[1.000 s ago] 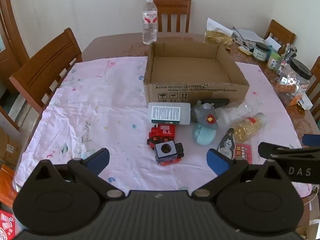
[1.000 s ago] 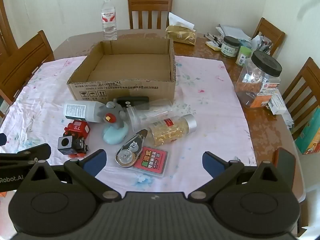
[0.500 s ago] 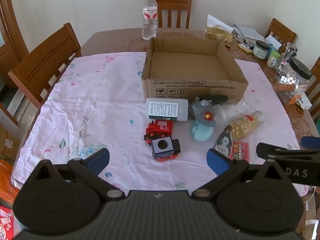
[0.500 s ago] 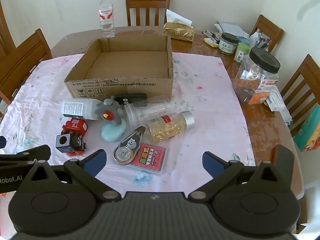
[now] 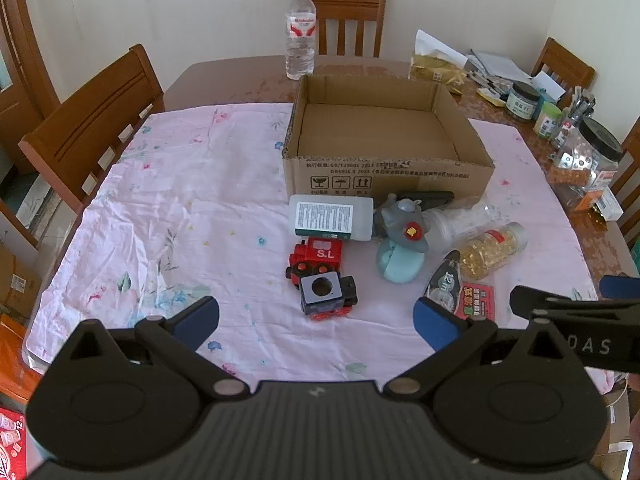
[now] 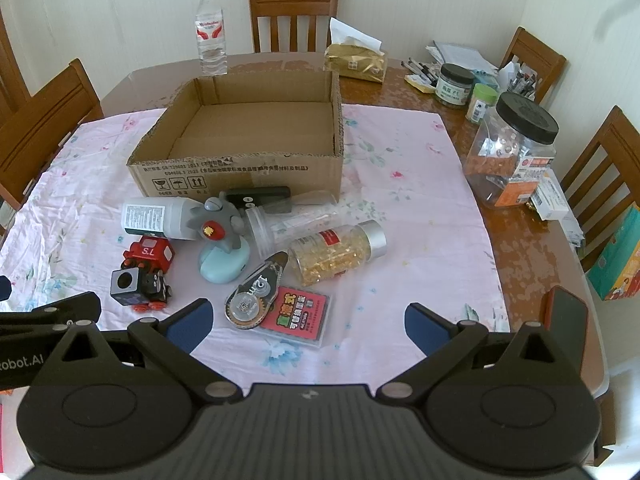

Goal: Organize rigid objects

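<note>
Over the desk (image 5: 224, 80) I have backed both views off slightly: left hand-held gripper (image 5: 316, 318) and right hand-held gripper (image 6: 308, 320) spread wide, empty; red toy train (image 5: 320, 276) and clutter unsorted before the bare brown cardboard box (image 5: 384, 176).

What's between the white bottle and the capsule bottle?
In the right wrist view, the grey toy on its blue base and a clear plastic tube lie between the white bottle and the capsule bottle.
</note>
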{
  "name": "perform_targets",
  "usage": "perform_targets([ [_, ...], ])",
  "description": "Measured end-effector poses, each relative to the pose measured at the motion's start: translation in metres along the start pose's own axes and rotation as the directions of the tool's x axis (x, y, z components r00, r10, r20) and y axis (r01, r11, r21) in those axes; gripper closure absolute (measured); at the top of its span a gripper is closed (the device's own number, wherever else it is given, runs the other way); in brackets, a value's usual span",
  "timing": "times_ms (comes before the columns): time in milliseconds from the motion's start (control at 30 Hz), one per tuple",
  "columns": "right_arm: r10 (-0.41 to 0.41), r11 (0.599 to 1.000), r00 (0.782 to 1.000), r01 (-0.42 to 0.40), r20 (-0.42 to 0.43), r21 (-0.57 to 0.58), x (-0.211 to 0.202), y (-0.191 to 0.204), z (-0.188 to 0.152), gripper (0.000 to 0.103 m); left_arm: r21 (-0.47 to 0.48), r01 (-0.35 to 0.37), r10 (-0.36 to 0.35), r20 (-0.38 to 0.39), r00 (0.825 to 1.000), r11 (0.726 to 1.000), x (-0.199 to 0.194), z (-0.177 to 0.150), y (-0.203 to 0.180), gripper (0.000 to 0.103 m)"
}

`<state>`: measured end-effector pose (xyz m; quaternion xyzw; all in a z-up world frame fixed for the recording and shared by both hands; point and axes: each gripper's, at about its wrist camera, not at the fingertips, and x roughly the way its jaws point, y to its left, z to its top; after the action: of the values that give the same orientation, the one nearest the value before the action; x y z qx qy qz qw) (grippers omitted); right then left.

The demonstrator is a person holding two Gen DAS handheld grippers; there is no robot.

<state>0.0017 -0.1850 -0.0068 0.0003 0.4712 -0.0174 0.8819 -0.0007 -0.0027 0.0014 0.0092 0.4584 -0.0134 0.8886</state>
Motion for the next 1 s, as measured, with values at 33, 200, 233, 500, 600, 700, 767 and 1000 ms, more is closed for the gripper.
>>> perform_targets([
  [33,0.0,1.0,1.0,0.0,0.0,0.001,-0.0001,-0.0002,0.0,0.0,0.0,-0.001,0.001,0.001,1.0,1.0,-0.0006,-0.0002,-0.0005,0.001],
  [200,0.0,1.0,1.0,0.0,0.0,0.002,-0.0011,-0.0007,-0.0001,0.0,-0.004,-0.001,0.001,0.0,1.0,1.0,-0.0023,-0.0004,-0.0021,0.001],
  [233,0.001,1.0,1.0,-0.001,0.001,0.001,-0.0011,-0.0008,-0.0001,0.0,-0.006,-0.002,0.002,-0.001,1.0,1.0,-0.0024,0.0001,-0.0027,0.001],
  [500,0.003,1.0,1.0,-0.003,0.003,0.003,-0.0021,-0.0005,0.0001,0.0,-0.008,-0.005,0.005,0.001,1.0,1.0,-0.0038,0.0007,-0.0025,0.001],
  [600,0.003,1.0,1.0,-0.003,0.003,0.004,-0.0023,-0.0006,0.0001,0.0,-0.012,-0.008,0.008,0.002,1.0,1.0,-0.0047,0.0007,-0.0023,0.001],
  [700,0.005,1.0,1.0,-0.005,0.003,0.006,-0.0024,-0.0007,0.0008,0.0,-0.012,-0.01,0.01,0.003,1.0,1.0,-0.0054,0.0012,-0.0022,0.001],
  [767,0.002,1.0,1.0,-0.003,0.005,0.005,-0.0024,-0.0001,0.0005,0.0,-0.013,-0.01,0.01,0.004,1.0,1.0,-0.0048,0.0011,-0.0021,0.001],
  [1000,0.003,1.0,1.0,-0.003,0.004,0.007,-0.0028,-0.0003,0.0021,0.0,-0.016,-0.01,0.01,0.002,1.0,1.0,-0.0046,0.0018,-0.0019,0.001],
])
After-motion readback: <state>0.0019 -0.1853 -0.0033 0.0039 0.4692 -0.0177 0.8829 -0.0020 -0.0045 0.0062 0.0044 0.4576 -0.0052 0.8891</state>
